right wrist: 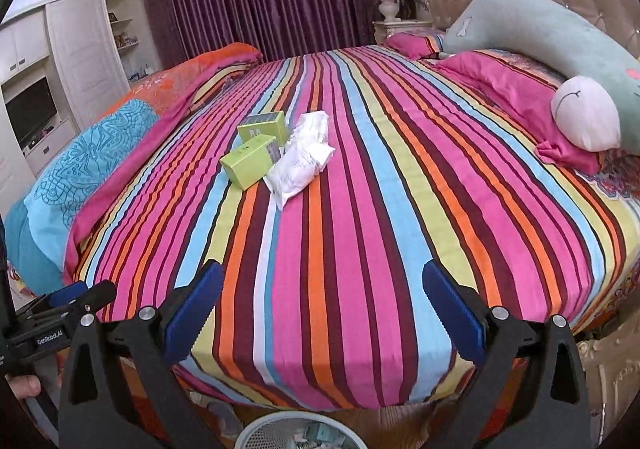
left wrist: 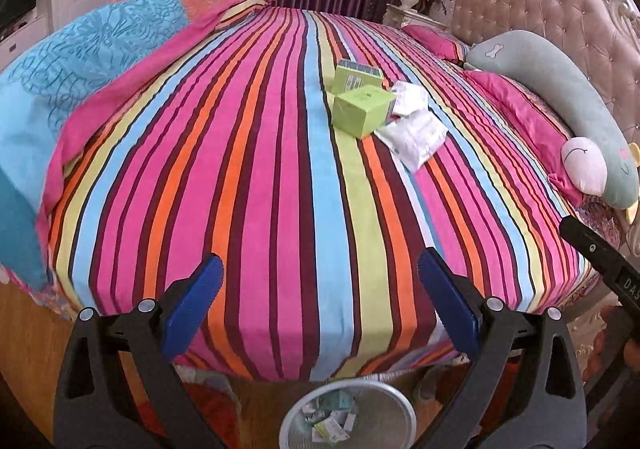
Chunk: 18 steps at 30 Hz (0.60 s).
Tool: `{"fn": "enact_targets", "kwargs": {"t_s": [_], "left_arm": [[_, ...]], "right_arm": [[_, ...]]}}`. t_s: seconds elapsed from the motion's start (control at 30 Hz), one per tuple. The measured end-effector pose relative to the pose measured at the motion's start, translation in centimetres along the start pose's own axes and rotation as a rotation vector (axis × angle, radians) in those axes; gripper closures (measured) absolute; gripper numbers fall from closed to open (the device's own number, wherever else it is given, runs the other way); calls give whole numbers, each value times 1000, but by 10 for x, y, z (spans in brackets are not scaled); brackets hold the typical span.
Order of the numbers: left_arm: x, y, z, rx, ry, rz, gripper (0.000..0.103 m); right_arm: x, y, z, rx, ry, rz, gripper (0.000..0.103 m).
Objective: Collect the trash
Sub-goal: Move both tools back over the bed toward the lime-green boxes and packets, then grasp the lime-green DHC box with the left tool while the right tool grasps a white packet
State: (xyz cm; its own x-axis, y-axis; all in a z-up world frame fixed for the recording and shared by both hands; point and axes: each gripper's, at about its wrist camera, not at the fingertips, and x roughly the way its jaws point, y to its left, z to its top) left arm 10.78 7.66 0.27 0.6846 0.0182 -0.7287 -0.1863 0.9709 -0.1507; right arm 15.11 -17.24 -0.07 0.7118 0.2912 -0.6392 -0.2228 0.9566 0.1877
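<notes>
Nearest to us, a mesh wastebasket stands on the floor at the foot of the bed and already holds several small cartons and wrappers. We hold both tools above it. The left gripper is spread wide with nothing between its blue pads; the right gripper is equally wide and equally empty.

Beyond the grippers lies the striped bedsheet, bare across its near half. The remaining trash sits well apart from us, about mid-bed: a near green carton, a second green carton just behind it, and two crumpled white plastic packets touching the near carton on its right side.

We judge the step in hand to be the reach for the next item. To do it well:

1. Keep the jaws fully wide during the approach.
2. Take the near carton across its narrow faces, since the box is light and will slide on the fabric if nudged.
3. Pinch a packet at a raised fold, without gathering the sheet.

Farther back, a grey plush pillow lies against the tufted headboard; we leave it alone.
</notes>
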Motion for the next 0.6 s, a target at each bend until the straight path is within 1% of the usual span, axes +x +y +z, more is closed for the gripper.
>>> {"fn": "enact_targets", "kwargs": {"t_s": [0.1,0.3,0.43,0.6], "left_arm": [[11,-3,14,18,-4,1,8],[41,-5,40,12,15,-10,8],[62,-9,59,35,21,-11,8],[92,-15,85,45,37,-34,8]], "right_arm": [[10,-1,5,-3,6,0,8],[33,-4,18,4,26,4,8],[50,-3,28,-6,43,16,8],[71,2,41,-14,53,24,8]]}}
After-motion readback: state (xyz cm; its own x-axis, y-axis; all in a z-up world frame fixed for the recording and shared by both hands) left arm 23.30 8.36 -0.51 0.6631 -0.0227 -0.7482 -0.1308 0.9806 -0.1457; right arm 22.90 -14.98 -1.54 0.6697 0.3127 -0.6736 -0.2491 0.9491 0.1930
